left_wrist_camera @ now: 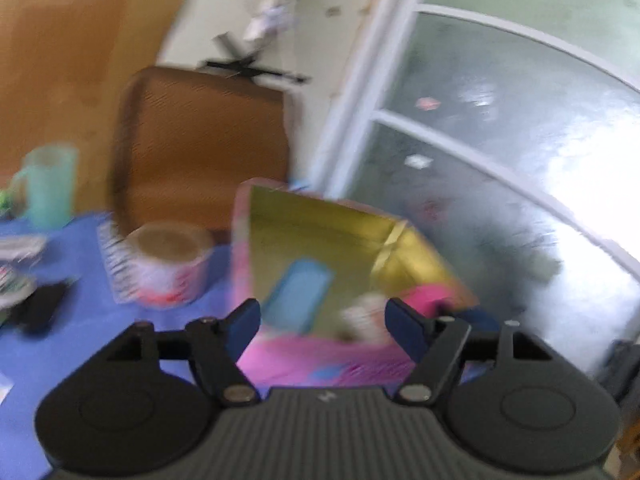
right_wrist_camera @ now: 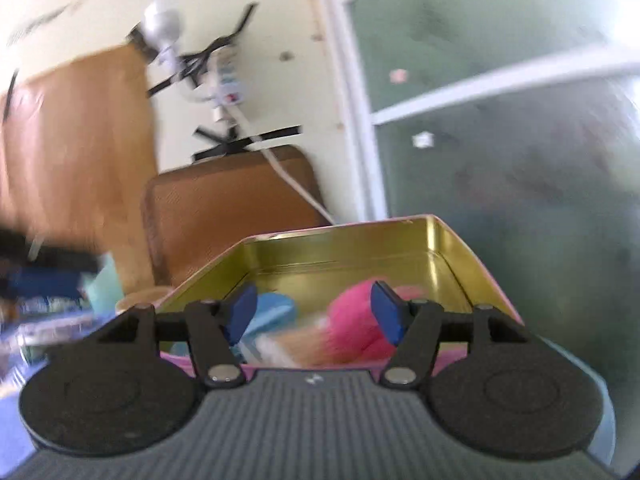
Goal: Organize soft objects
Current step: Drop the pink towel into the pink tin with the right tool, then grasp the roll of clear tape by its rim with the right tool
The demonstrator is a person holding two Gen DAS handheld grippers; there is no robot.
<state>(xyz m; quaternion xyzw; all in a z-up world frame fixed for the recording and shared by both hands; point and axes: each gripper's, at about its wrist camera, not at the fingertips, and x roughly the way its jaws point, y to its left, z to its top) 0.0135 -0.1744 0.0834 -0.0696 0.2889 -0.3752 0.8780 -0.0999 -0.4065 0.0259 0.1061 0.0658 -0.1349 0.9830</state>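
A shallow rectangular tin box (right_wrist_camera: 352, 248) with a pink outside and a shiny gold metal lining is the landmark here. Inside it lie the soft things: a light blue flat foam-like piece (right_wrist_camera: 272, 310) toward its left side, a bright pink rounded plush lump (right_wrist_camera: 354, 320) toward its right, and a pale tan-and-white fuzzy object (right_wrist_camera: 296, 346) at its near edge, blurred so its shape is unclear.

The right gripper (right_wrist_camera: 314, 312), black jointed arms tipped with dark blue flat pads (right_wrist_camera: 242, 308), hangs just at the near rim of the tin with its tongs spread wide and nothing between them; the pink lump sits close to its right pad, though contact cannot be judged.

In the left wrist view the same tin (left_wrist_camera: 320, 220) appears tilted and smeared by motion, the blue piece (left_wrist_camera: 298, 296) on its gold floor and the pink plush (left_wrist_camera: 424, 294) at its right corner. The left gripper (left_wrist_camera: 322, 324) is also spread apart and empty, poised over the tin's near edge.

The tin rests on a blue cloth-covered surface (left_wrist_camera: 80, 248). To the left of the tin stands a round roll of tape with red-and-white print (left_wrist_camera: 168, 264), and farther left a translucent mint-green plastic mug (left_wrist_camera: 48, 184). Behind the tin is a brown textured chair back (left_wrist_camera: 200, 140), and to its right frosted glass panes in white frames (left_wrist_camera: 480, 160).
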